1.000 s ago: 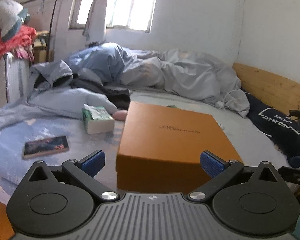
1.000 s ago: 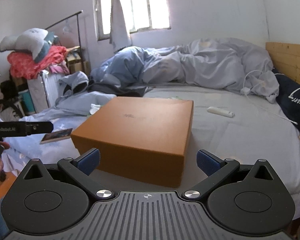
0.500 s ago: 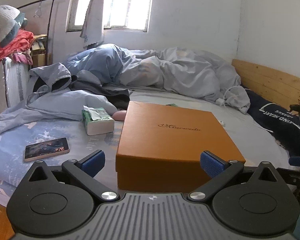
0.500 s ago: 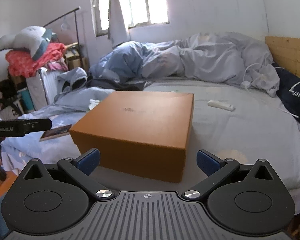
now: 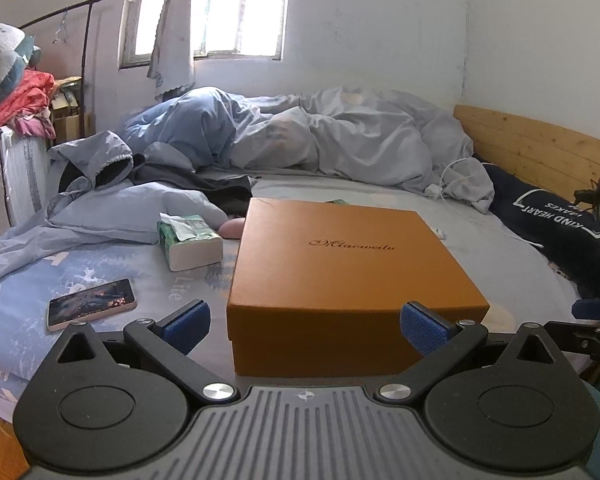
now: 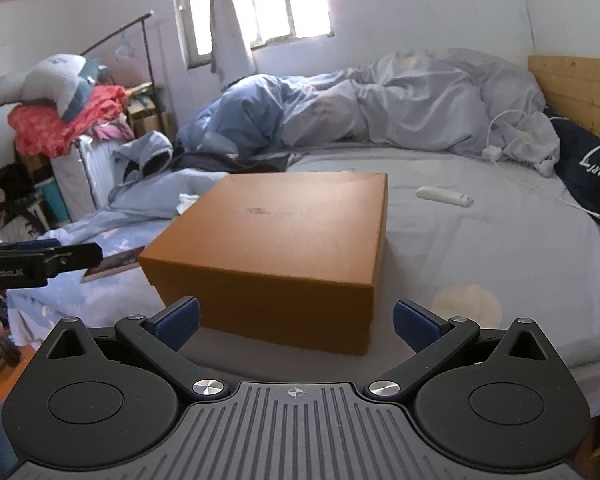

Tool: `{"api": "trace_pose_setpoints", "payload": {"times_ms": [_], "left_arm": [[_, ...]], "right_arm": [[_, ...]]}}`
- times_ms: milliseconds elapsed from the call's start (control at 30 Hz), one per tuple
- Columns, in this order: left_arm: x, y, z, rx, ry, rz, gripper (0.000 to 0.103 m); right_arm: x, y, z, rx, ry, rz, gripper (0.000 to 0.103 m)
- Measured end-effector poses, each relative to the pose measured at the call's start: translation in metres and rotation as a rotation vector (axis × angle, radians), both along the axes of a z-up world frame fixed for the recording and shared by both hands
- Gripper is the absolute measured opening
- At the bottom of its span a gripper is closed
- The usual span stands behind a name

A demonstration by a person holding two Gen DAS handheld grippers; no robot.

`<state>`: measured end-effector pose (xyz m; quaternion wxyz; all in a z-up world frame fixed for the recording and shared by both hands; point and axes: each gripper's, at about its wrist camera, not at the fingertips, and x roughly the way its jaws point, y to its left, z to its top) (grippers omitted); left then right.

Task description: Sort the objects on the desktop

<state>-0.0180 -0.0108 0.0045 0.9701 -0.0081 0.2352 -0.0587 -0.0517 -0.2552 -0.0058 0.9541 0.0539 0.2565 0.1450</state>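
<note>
Both tongs, left (image 5: 305, 322) and right (image 6: 296, 320), wide apart, empty, before orange box (image 5: 340, 264)

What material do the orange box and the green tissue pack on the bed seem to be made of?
Orange box: probably rigid cardboard with a matte paper finish; its edges are sharp, its faces flat and without gloss, and a script logo is printed on the lid.
Green tissue pack: apparently thin soft plastic film, slightly glossy and wrinkled, with white tissue showing at the opening on top. Neither can be confirmed by sight alone.
</note>
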Motion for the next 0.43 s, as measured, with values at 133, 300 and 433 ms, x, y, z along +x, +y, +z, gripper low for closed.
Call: {"api": "trace_pose_setpoints", "payload": {"times_ms": [133, 300, 433], "left_arm": [[-0.0006, -0.0002, 0.0003, 0.006, -0.007, 0.002, 0.103], [0.0002, 0.0003, -0.0002, 0.007, -0.005, 0.003, 0.103], [0.0008, 0.0004, 0.0005, 0.006, -0.003, 0.004, 0.103]], "right_arm": [[0.0008, 0.0000, -0.0003, 0.001, 0.003, 0.000, 0.103], [0.0018, 0.0001, -0.0008, 0.001, 0.007, 0.000, 0.103], [0.0024, -0.0017, -0.0011, 0.002, 0.011, 0.002, 0.103]]}}
